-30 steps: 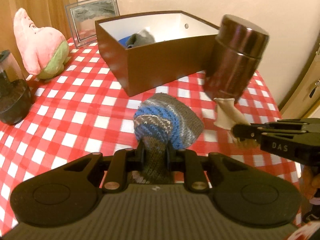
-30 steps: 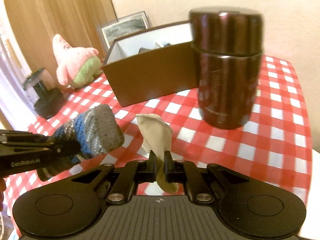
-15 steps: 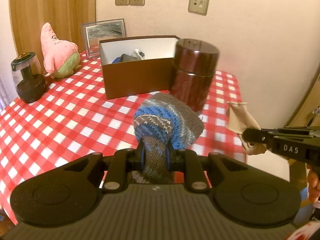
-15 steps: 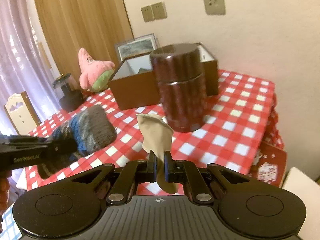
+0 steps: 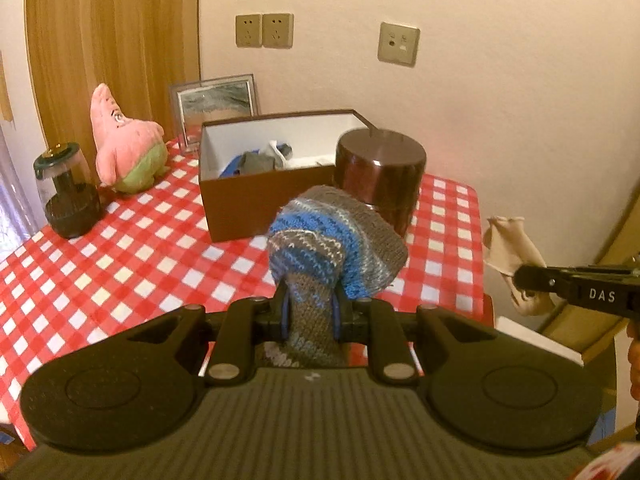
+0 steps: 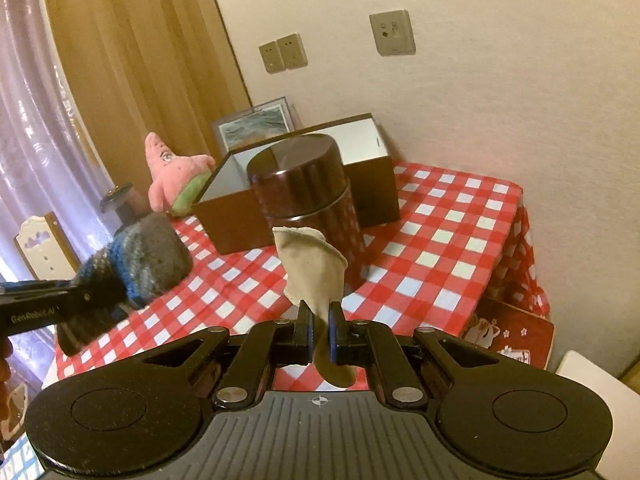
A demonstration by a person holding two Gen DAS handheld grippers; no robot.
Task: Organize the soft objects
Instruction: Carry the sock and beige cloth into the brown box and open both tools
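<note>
Holding both soft pieces clear of the red-and-white checked tablecloth point(image 5: 120, 248), we keep our left gripper point(image 5: 310, 312) pinched narrowly on the cuff of a grey-and-blue knitted woollen sock point(image 5: 336, 240), while our right gripper point(image 6: 320, 334) is nearly closed on a thin beige fabric sock point(image 6: 314, 268). Each hangs in the air, so neither drags against the tall glossy brown lidded canister point(image 5: 380, 172). Behind it stands the open brown cardboard box with white lining point(image 5: 256, 196), already holding folded textiles, probably where these belong. A pink star-shaped plush toy point(image 5: 126, 148) sits beside it, untouched.
</note>
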